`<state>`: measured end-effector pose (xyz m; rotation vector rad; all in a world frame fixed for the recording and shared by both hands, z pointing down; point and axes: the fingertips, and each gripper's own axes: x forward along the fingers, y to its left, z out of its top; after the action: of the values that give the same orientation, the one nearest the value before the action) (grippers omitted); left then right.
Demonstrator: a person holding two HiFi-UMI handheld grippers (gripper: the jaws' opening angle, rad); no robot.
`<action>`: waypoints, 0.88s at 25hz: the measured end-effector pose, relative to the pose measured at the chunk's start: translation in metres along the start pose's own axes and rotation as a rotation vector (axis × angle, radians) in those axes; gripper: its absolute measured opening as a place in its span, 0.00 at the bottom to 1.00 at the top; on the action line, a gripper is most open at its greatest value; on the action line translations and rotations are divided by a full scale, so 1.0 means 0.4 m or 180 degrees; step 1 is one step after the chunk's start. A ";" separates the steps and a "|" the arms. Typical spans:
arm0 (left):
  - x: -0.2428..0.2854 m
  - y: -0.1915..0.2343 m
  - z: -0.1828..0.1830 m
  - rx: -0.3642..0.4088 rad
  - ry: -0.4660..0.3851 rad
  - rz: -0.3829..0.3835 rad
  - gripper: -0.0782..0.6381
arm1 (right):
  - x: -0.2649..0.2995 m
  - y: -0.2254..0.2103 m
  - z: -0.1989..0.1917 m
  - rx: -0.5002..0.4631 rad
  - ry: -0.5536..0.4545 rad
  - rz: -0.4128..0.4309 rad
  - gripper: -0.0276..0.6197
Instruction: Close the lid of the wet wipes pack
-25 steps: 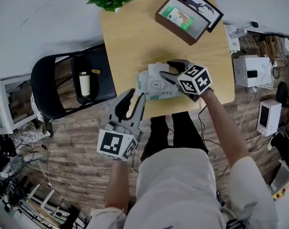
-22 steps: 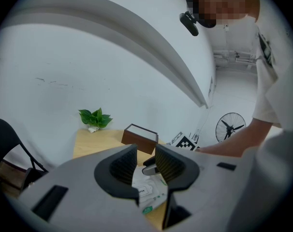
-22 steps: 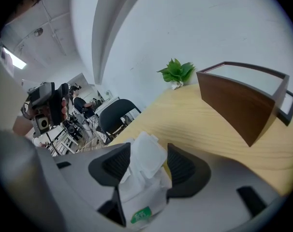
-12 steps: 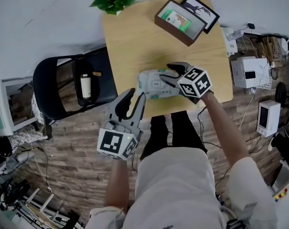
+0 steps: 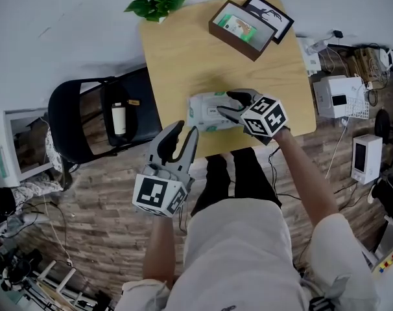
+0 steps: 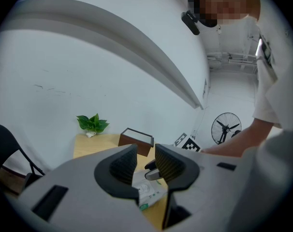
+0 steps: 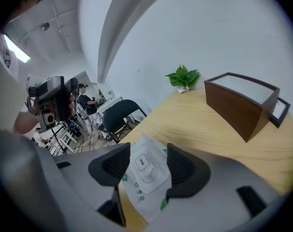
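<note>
- Directly beneath right gripper [image 5: 230, 103]: wet wipes pack [image 5: 203, 112] flat on table [image 5: 183, 50], lid [image 7: 145, 170] between the 2 spread jaws, nothing pinched.
- Lid lying flush, "OPEN" tab facing up; judged shut, or nearly.
- Remaining, at most: 1 confirming press.
- Ahead of left gripper [image 5: 185, 129], well apart: same pack; jaws parted, empty, off the table edge.

Item: wet wipes pack [image 5: 201, 103], soft white pouch with green print.
Lid: white rigid flap [image 7: 145, 168] with an "OPEN" tab, lying flat and shut on the top face.
Pose: flat, lid side up, long side along the table's near edge.
Location: on the wooden table [image 5: 177, 50], near its front edge, about mid-width.
</note>
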<state>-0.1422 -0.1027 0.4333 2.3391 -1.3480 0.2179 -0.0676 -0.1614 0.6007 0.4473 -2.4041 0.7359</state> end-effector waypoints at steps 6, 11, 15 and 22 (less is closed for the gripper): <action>-0.018 -0.011 0.001 0.0032 -0.0025 -0.0020 0.27 | -0.014 0.030 -0.012 -0.0029 -0.0019 -0.0002 0.40; -0.031 -0.018 -0.004 0.0038 -0.0030 -0.0025 0.27 | -0.021 0.050 -0.027 -0.0030 -0.0014 0.0009 0.40; -0.038 -0.021 -0.014 -0.0004 -0.0024 -0.0022 0.27 | -0.022 0.063 -0.042 -0.0012 0.0003 0.0018 0.40; -0.040 -0.017 -0.015 -0.0001 -0.0018 -0.0020 0.27 | -0.011 0.078 -0.059 0.0055 0.0030 0.0057 0.40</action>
<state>-0.1443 -0.0848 0.4314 2.3453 -1.3430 0.2093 -0.0686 -0.1219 0.6015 0.4289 -2.3976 0.7655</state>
